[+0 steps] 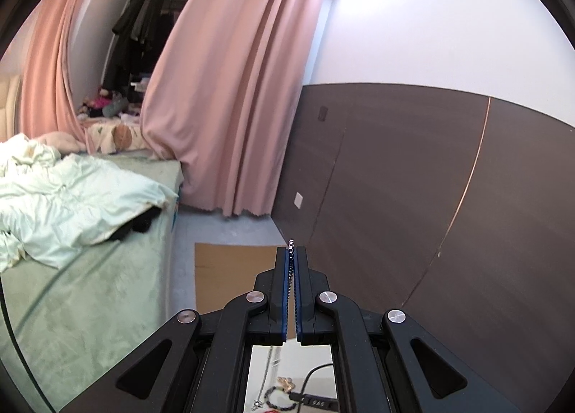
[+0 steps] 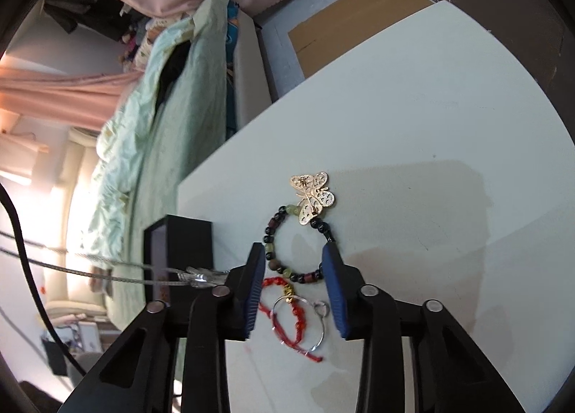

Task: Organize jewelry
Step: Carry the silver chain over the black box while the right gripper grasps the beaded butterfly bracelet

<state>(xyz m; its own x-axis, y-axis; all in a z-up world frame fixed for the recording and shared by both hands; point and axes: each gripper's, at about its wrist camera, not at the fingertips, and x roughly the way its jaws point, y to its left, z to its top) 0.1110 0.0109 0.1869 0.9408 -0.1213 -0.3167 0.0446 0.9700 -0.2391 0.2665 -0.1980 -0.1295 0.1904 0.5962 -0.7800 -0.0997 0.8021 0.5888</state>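
My left gripper (image 1: 291, 251) is shut on a silver chain (image 1: 290, 242); a few links poke out past its tips. It is raised and faces the room. In the right wrist view that silver chain (image 2: 107, 274) runs taut from the left to a clear pendant (image 2: 199, 278). My right gripper (image 2: 293, 262) is tilted down over the white table (image 2: 431, 107), jaws apart. A beaded bracelet (image 2: 273, 233) lies framed between the fingers, still round. A gold butterfly brooch (image 2: 312, 197) rests on its far edge. A red cord bracelet (image 2: 284, 316) and a thin silver hoop (image 2: 318, 335) lie nearer.
A black box (image 2: 183, 244) stands at the table's left edge. A bed with pale green bedding (image 1: 72, 233) is to the left, pink curtains (image 1: 222, 89) behind it. A dark wall panel (image 1: 395, 179) is on the right, and cardboard (image 1: 233, 269) lies on the floor. A black cable (image 2: 21, 233) hangs at left.
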